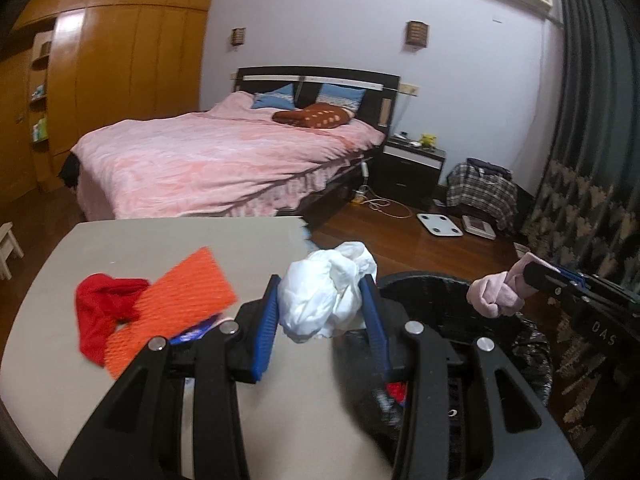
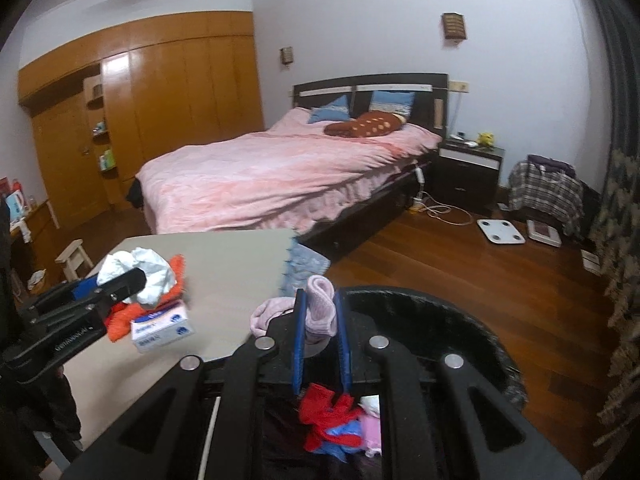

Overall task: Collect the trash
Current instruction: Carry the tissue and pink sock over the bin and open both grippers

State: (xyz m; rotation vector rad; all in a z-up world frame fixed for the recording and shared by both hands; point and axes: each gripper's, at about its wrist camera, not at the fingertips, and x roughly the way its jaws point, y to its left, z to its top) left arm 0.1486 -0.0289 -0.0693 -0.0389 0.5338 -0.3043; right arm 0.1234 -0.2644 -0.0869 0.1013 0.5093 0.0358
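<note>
My left gripper (image 1: 324, 312) pinches a crumpled white bag (image 1: 324, 296) between its fingers; my right gripper (image 2: 322, 328) pinches a pink sock (image 2: 320, 308) above the black bin (image 2: 460, 320) beside the tabletop (image 2: 232, 272).

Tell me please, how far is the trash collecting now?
Partly done. The black bin already holds red, blue and pink scraps. In hand: the left gripper clamps a white crumpled wad, the right gripper a pink cloth. Left on the table: red cloth, orange net, small box.
</note>
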